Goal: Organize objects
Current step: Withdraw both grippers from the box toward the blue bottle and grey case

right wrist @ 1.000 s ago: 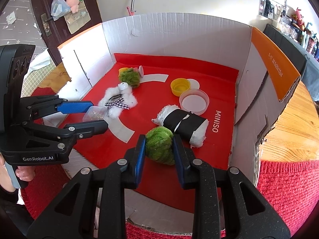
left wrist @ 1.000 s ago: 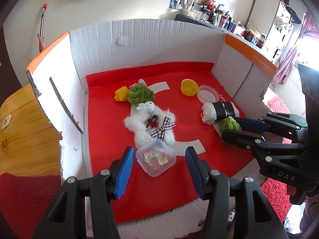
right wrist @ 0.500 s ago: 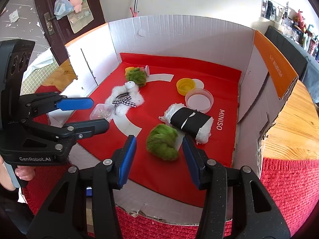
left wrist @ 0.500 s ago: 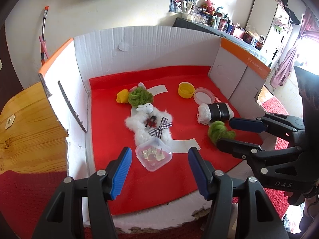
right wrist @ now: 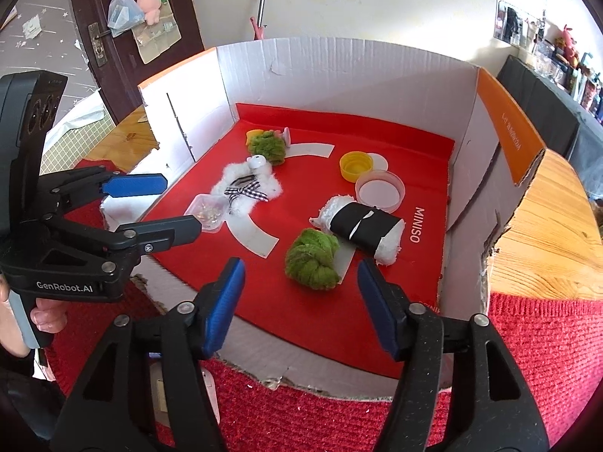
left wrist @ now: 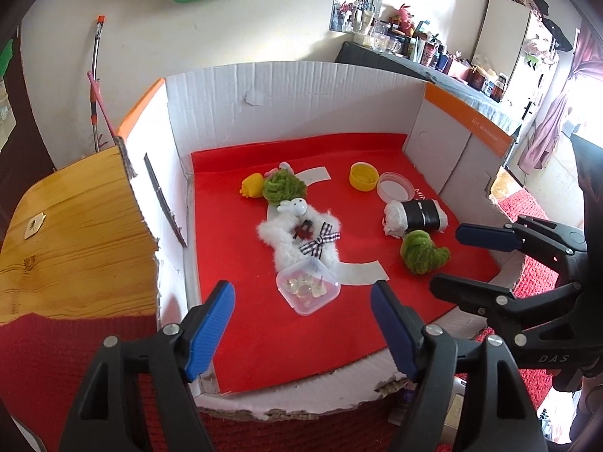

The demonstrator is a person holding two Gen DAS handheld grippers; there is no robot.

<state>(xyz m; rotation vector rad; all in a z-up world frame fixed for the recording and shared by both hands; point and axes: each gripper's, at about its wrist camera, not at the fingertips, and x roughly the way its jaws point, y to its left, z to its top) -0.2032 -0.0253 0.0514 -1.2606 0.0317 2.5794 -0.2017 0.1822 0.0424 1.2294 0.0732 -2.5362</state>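
A green yarn ball (right wrist: 311, 260) lies loose on the red mat (right wrist: 301, 309), just ahead of my right gripper (right wrist: 300, 282). Its jaws are opening and the pads do not touch the ball. A small clear plastic box (left wrist: 307, 290) of trinkets sits in front of my left gripper (left wrist: 303, 301), whose jaws are also opening, with nothing gripped. Behind the box lies a white fluffy toy (left wrist: 301, 233) with a checked bow. A black-and-white roll (left wrist: 414, 216) rests beside the green ball (left wrist: 424, 250). The right gripper (left wrist: 448, 258) shows at the right edge of the left wrist view.
White cardboard walls (left wrist: 286, 105) with orange rims enclose the mat on three sides. Farther back are a second green ball (left wrist: 282, 186), a yellow toy (left wrist: 251, 185), a yellow cap (left wrist: 363, 176) and a round clear lid (left wrist: 395, 187). A wooden table (left wrist: 68, 233) and red cloth (right wrist: 546, 339) flank the box.
My right gripper has let go of the green yarn ball and spread its jaws; the ball now lies free on the mat. The left jaws have widened and both grippers have drawn back slightly.
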